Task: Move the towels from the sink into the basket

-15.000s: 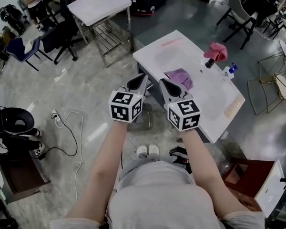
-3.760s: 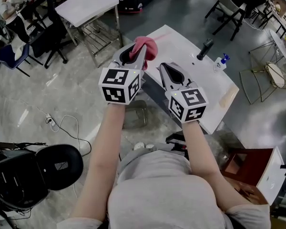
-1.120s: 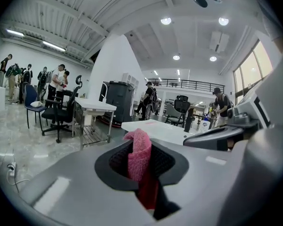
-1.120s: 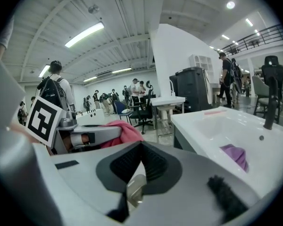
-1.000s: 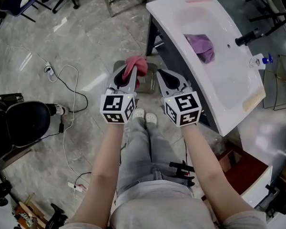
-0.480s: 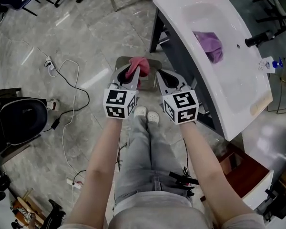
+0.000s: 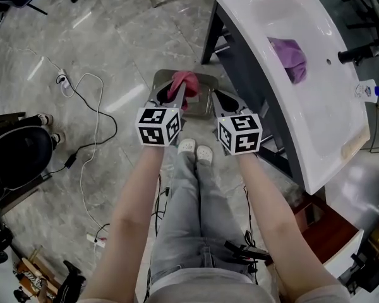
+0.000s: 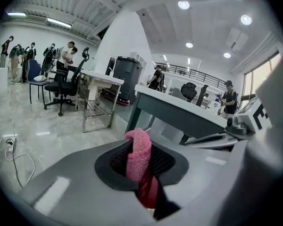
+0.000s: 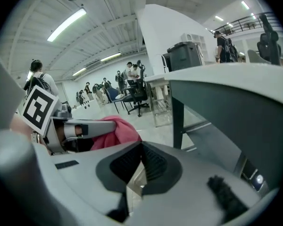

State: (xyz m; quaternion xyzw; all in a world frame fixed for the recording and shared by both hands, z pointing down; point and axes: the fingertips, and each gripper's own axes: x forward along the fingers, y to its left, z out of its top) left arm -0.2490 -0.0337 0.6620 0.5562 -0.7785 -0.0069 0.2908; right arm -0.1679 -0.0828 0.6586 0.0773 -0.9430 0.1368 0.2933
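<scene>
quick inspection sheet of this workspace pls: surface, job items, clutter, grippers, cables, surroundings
surface: white sink, one towel in its basin
job's things: purple towel lies in the sink; pink towel is held over the basket on the floor
clutter: black faucet and blue-capped bottle at the sink's far edge
grippers: left gripper shut on the pink towel; right gripper shut, empty
cables: white cable loose on the floor
surroundings: black office chair at left
</scene>
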